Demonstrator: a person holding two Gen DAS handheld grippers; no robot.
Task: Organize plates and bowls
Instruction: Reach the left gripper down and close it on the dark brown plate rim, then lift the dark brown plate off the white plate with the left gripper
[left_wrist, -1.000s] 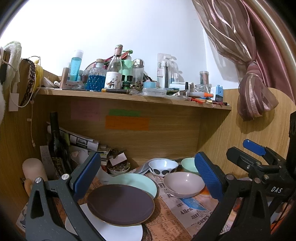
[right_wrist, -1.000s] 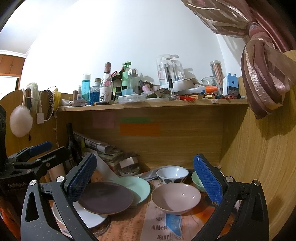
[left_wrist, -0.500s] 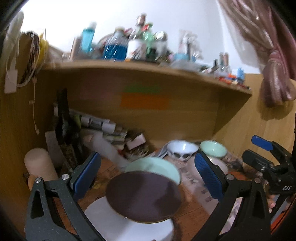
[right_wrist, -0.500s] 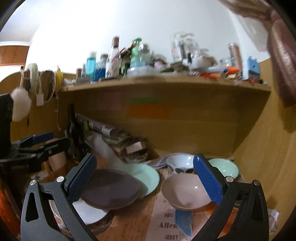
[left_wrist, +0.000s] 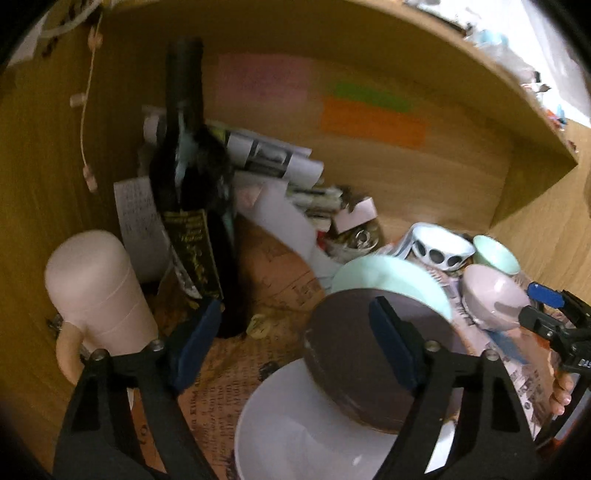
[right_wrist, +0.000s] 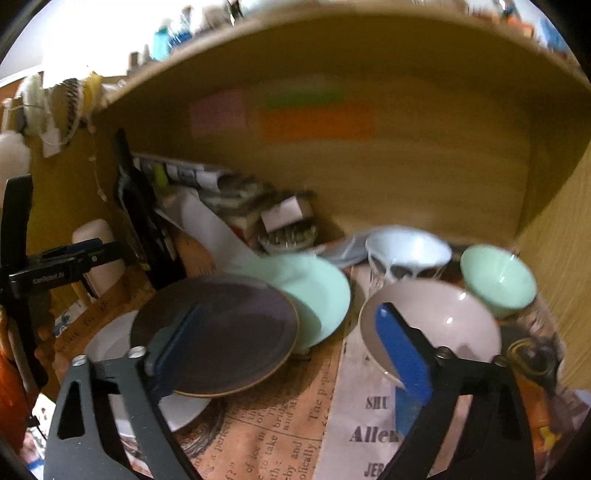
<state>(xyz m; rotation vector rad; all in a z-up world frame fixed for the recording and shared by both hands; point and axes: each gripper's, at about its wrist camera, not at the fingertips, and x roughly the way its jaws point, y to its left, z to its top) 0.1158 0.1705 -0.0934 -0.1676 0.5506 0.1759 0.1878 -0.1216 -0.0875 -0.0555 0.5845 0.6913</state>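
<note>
Claws, left (left_wrist: 295, 339) and right (right_wrist: 291, 350), gape wide, empty, above brown plate (right_wrist: 221, 328).

Three plates: dark (right_wrist: 221, 328), mint (right_wrist: 317, 291), white (left_wrist: 295, 424), three bowls: pink (right_wrist: 439, 325), mint (right_wrist: 498, 280), spotted white (right_wrist: 406, 251), one wine bottle (left_wrist: 192, 206)

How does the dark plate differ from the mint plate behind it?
The dark plate is brownish-purple with a thin pale rim; the mint plate is plain pale green. The dark plate rests on a white plate and overlaps the mint plate's edge. Both are round and shallow.
</note>
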